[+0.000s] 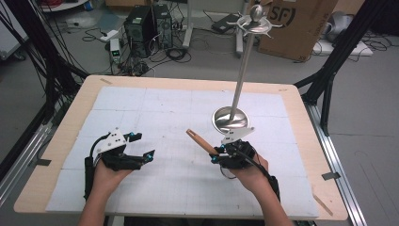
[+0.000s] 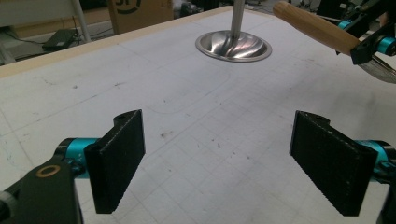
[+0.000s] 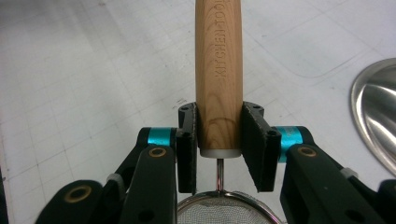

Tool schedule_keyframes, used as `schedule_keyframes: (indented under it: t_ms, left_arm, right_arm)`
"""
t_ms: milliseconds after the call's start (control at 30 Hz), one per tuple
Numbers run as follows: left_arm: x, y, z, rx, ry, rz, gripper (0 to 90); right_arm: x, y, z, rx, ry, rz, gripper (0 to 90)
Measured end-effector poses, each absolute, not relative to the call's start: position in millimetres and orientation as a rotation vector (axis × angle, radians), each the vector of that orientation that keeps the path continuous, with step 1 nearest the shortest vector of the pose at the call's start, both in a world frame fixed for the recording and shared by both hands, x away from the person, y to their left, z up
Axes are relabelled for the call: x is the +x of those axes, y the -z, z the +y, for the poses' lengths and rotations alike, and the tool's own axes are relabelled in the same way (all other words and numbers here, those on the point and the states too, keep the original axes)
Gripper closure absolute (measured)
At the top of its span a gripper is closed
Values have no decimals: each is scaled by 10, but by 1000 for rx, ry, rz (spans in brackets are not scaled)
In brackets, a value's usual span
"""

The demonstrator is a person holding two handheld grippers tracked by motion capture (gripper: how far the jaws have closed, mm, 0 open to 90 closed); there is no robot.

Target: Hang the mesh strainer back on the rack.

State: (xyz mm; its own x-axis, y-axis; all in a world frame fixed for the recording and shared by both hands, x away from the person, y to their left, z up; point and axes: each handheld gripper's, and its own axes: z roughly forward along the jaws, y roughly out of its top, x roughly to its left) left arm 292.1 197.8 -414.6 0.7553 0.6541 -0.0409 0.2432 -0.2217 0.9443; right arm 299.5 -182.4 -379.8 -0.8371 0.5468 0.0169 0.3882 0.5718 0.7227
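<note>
Currently a wooden-handled strainer [image 3: 218,74] is clamped in the right gripper [image 3: 218,140].
At the left, the left gripper [image 1: 141,147] is held with jaws spread and nothing between them; the strainer's handle points up-left off the table [image 1: 66,141], near the metal stand [image 1: 230,118].

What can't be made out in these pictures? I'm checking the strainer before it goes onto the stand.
- Strainer mesh bowl: cut off by the bottom edge in the right gripper view; hidden under the right gripper in the high view.
- Wooden handle tip: cut off by the top edge in the right gripper view.
- Stand hooks: too small in the high view; cut off by the top edge in the left gripper view.
</note>
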Motion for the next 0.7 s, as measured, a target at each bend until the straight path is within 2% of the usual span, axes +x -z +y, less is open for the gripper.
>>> schedule_keyframes:
  t_ms: [700]
  left_arm:
    - [2920, 4140, 1989, 1798, -447, 692, 187]
  right_arm:
    - [3038, 3528, -2061, 804, -1240, 2470, 685]
